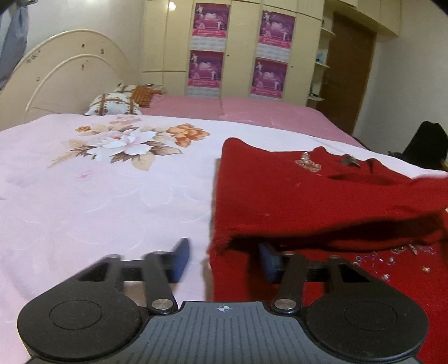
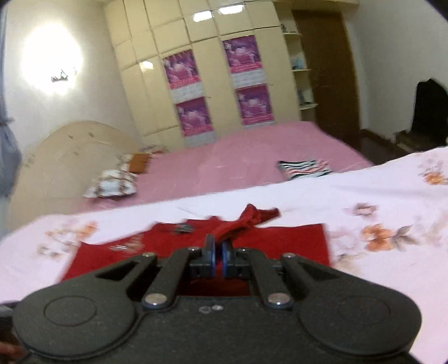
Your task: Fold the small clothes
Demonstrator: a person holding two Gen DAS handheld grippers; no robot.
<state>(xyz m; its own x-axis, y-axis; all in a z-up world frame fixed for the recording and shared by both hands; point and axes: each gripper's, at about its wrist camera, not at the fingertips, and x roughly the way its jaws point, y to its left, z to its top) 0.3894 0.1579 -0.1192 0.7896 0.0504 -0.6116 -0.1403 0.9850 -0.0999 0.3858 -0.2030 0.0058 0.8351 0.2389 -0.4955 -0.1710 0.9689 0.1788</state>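
Sweater point(image 2: 252, 240) lies on the bedspread point(image 2: 378, 196); pillows point(image 2: 112, 182) behind — wardrobe point(image 2: 207, 25) beyond.

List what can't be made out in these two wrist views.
- Left wrist: left gripper right pad hidden under red garment hem; grip unclear.
- Left wrist: garment's right side cut by frame edge.
- Right wrist: motion blur; bead trim unreadable.
- Right wrist: right gripper hides the garment's near edge.

Red garment point(image 1: 322, 196) hides left gripper's point(image 1: 224, 261) right pad.
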